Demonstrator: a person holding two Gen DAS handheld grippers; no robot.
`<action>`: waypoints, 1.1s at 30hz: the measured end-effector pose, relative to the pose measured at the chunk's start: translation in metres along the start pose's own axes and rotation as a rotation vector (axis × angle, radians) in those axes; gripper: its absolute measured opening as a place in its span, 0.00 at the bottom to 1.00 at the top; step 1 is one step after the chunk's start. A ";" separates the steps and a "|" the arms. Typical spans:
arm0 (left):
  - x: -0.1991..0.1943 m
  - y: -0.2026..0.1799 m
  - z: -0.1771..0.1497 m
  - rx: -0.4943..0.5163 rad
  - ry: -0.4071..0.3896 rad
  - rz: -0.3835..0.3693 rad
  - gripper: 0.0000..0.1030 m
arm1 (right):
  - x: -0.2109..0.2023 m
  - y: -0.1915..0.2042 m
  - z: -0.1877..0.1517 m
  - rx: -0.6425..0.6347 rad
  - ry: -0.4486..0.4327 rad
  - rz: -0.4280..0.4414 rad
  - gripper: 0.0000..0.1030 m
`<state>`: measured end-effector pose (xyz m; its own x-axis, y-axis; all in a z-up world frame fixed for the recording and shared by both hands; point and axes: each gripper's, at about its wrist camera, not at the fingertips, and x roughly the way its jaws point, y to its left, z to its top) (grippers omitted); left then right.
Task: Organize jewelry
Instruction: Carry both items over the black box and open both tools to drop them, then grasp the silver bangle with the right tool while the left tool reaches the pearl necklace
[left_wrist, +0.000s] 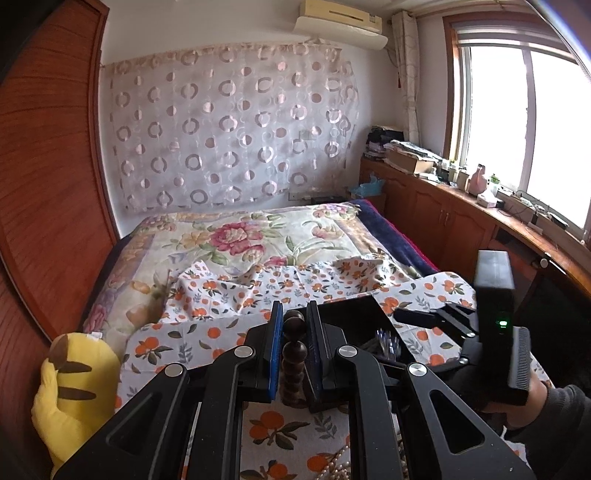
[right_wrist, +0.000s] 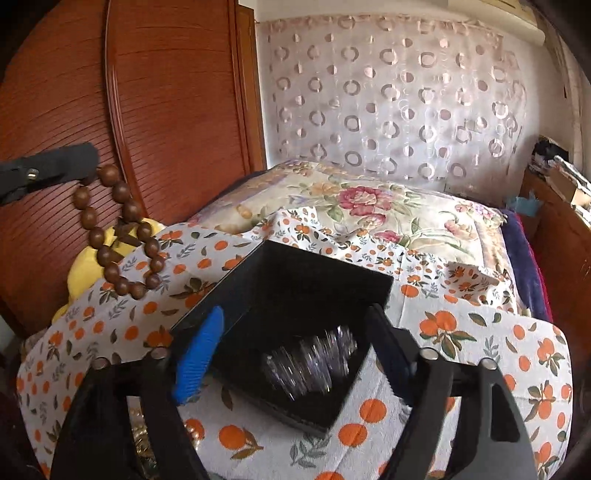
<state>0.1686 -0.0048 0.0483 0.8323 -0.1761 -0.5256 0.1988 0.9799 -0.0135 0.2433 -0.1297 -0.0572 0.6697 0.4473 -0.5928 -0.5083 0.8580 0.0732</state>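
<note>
right wrist: wide right gripper (right_wrist: 291, 362) straddles black box (right_wrist: 317, 291) holding clear crystals (right_wrist: 314, 362); left gripper (left_wrist: 295, 354) clamps wooden bracelet (left_wrist: 294, 363)

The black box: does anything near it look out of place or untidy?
Yes. A pearl necklace lies loose on the orange-print cloth, outside the black box. The wooden bead bracelet hangs from the left gripper, not yet put away.

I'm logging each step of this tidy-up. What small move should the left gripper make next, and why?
Probably carry the wooden bead bracelet rightward over the black box. The left gripper is shut on it, hanging clear of the cloth, and the right gripper straddles the open box.
</note>
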 end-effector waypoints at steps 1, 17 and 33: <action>0.002 0.000 0.001 -0.004 0.000 -0.004 0.12 | -0.003 -0.001 -0.001 0.001 -0.003 0.002 0.80; 0.051 -0.027 0.013 0.010 0.044 -0.051 0.12 | -0.045 -0.028 -0.030 0.026 -0.023 -0.083 0.80; 0.028 -0.025 -0.037 0.040 0.084 -0.039 0.22 | -0.067 -0.008 -0.069 0.032 0.010 -0.037 0.72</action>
<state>0.1678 -0.0308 0.0027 0.7775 -0.2041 -0.5949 0.2525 0.9676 -0.0019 0.1649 -0.1841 -0.0737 0.6822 0.4127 -0.6036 -0.4656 0.8817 0.0766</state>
